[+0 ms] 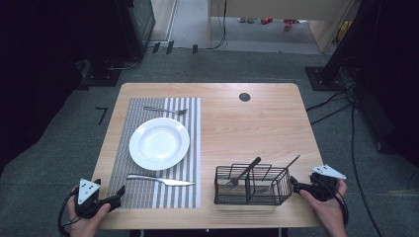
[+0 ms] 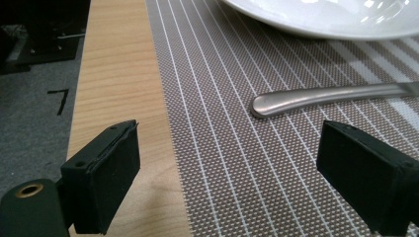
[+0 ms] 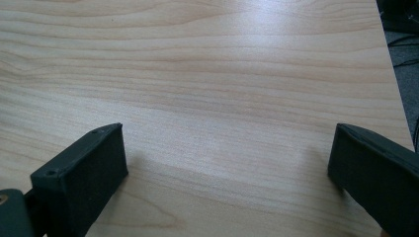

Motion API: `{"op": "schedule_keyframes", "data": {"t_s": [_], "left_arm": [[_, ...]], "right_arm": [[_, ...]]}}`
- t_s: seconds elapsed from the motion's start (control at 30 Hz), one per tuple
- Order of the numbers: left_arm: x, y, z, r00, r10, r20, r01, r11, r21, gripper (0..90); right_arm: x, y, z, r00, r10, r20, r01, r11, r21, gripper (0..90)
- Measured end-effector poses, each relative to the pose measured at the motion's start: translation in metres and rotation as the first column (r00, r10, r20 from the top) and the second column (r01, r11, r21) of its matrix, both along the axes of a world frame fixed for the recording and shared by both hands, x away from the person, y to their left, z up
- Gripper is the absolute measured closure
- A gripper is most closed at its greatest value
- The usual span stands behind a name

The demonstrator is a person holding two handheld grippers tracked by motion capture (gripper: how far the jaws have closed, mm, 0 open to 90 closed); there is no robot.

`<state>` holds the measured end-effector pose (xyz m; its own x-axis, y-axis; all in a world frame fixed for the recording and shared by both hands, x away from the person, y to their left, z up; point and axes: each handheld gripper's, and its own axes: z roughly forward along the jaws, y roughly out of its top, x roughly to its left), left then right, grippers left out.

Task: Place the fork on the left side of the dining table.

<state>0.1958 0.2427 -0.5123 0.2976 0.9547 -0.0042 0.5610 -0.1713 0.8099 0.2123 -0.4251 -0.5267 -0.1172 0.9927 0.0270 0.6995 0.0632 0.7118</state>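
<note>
Both grippers, left [image 1: 120, 190] and right [image 1: 292, 181], stand apart, empty; knife [image 1: 160, 179] and fork [image 1: 166, 110] flank plate [image 1: 159, 143], while basket [image 1: 251, 185] at 4 o'clock holds more cutlery

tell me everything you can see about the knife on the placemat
The table knife is plain silver-coloured metal, seemingly one piece, with a smooth rounded handle end and a blade that tapers to the right in the high view. It lies flat and crosswise on the striped woven placemat, just on the person's side of the white plate and apart from it. Nothing grips it; the left tool, jaws open, sits close to its handle end.
</note>
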Motion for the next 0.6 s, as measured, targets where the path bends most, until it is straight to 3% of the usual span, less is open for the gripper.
{"op": "schedule_keyframes", "data": {"t_s": [0.4,0.47,0.6], "left_arm": [[0.003,-0.0062,-0.0052,0.9991,-0.004,-0.042,0.007,0.9983,0.058,9.6],[0.0048,-0.0085,-0.0072,0.9977,0.003,-0.067,0.002,0.9974,0.072,9.6],[0.0069,-0.0062,-0.0079,0.9955,0.003,-0.095,0.001,0.999,0.045,9.5]], "right_arm": [[0.0,0.0,0.0,1.0,0.0,0.0,0.0,1.0,0.0,1.3],[0.0,0.0,0.0,1.0,0.0,0.0,0.0,1.0,0.0,1.3],[0.0,0.0,0.0,1.0,0.0,0.0,0.0,1.0,0.0,1.3]]}}
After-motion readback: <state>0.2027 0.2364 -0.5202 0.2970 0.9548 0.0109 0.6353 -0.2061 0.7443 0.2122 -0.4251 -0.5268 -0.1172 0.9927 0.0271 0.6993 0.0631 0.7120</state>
